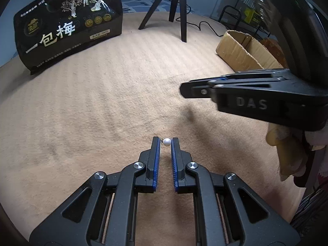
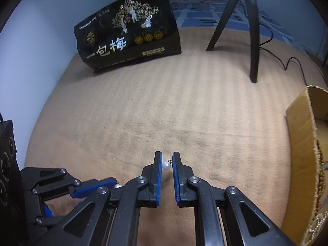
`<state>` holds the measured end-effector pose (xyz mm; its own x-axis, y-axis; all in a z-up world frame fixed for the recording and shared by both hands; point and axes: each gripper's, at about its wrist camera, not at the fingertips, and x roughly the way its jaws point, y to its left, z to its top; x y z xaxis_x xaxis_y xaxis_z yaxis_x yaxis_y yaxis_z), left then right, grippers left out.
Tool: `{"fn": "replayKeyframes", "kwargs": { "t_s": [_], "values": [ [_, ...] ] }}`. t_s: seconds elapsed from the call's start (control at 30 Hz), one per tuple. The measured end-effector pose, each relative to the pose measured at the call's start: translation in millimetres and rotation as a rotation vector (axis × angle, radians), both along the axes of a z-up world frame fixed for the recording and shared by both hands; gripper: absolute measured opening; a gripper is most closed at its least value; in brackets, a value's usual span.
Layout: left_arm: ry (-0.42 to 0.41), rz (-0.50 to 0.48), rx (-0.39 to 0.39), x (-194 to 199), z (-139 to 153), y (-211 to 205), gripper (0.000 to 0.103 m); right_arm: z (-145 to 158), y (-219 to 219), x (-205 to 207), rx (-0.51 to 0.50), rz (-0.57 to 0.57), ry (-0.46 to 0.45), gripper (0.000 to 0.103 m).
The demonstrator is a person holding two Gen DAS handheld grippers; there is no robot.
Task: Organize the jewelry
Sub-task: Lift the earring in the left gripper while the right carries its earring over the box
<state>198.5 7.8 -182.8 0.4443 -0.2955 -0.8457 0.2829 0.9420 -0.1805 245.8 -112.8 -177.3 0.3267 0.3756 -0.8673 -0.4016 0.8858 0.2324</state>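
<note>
- Your left claw [image 1: 165, 141] is pinching a small white pearl earring [image 1: 166, 142] right at its fingertips. The pearl sits against the right blue pad, and a tiny dark metal loop points toward the left pad. The fingers are narrowed around it, not fully pressed together.
- Your right claw [image 2: 167, 164] is likewise pinching a second pearl earring [image 2: 166, 166]. Here the pearl rests against the left pad and its small loop reaches toward the right pad.
- In both claws the earring's long axis runs crosswise, pad to pad, so the grip squeezes it end to end. That looks a delicate hold, and a slight opening would probably drop the piece.
- Both claws hang above the tan blanket [image 2: 164, 106]. The left one shows low and to the left in the right wrist view, so the two are near each other.
- The open cardboard box [image 2: 301, 143] lies to the right of both claws, and beaded jewelry [image 2: 318, 176] drapes along its inner wall. It is probably the place for the earrings. Your right claw is the nearer one, so that earring likely goes first with a swing to the right.
- Farther off stand a black snack bag [image 2: 131, 30] and a black tripod [image 2: 252, 30].
</note>
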Motion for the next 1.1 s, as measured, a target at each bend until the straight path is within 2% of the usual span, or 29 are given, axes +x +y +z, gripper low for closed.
{"fn": "replayKeyframes", "kwargs": {
  "t_s": [0.3,0.53,0.87,1.1],
  "values": [
    [-0.040,0.021,-0.029,-7.7,24.6,2.0,0.009,32.8,-19.0,-17.3,0.005,0.006,-0.062,0.008],
    [-0.103,0.014,-0.052,-12.1,56.9,-10.3,0.009,70.1,-38.8,-41.2,-0.004,0.013,-0.137,0.008],
    [-0.152,-0.015,-0.069,-20.4,85.9,-39.2,0.009,105.0,-85.5,-64.8,0.009,-0.042,-0.194,0.008],
    [-0.180,-0.061,-0.079,-19.1,100.6,-75.7,0.009,121.6,-124.7,-81.8,-0.015,-0.087,-0.238,0.008]
  ]
}}
